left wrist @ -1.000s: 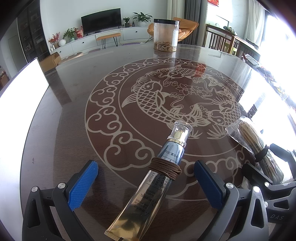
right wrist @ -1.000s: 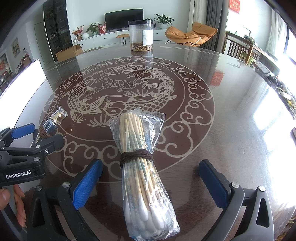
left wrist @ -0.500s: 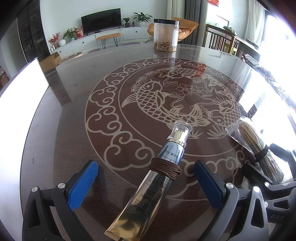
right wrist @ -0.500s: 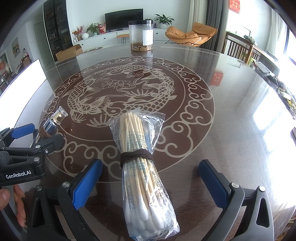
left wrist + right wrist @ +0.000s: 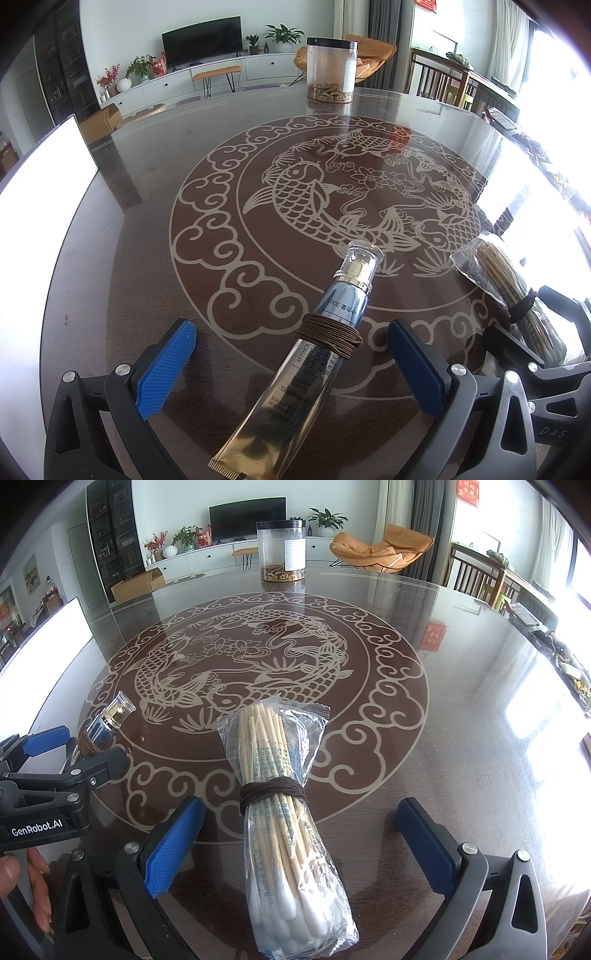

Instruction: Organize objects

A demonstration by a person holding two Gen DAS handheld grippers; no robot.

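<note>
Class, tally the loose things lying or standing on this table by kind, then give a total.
Cream tube: 1
Bag of cotton swabs: 1
Clear jar: 1
Cord bands, one round the tube, one round the bag: 2
Total: 5

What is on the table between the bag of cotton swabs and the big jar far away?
Nothing. In the right wrist view, only bare table with its fish pattern lies between the swabs and the jar.

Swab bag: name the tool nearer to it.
Right. The right tool straddles the swab bag, jaws open on either side. The left tool sits off to its left, around the cream tube.
</note>
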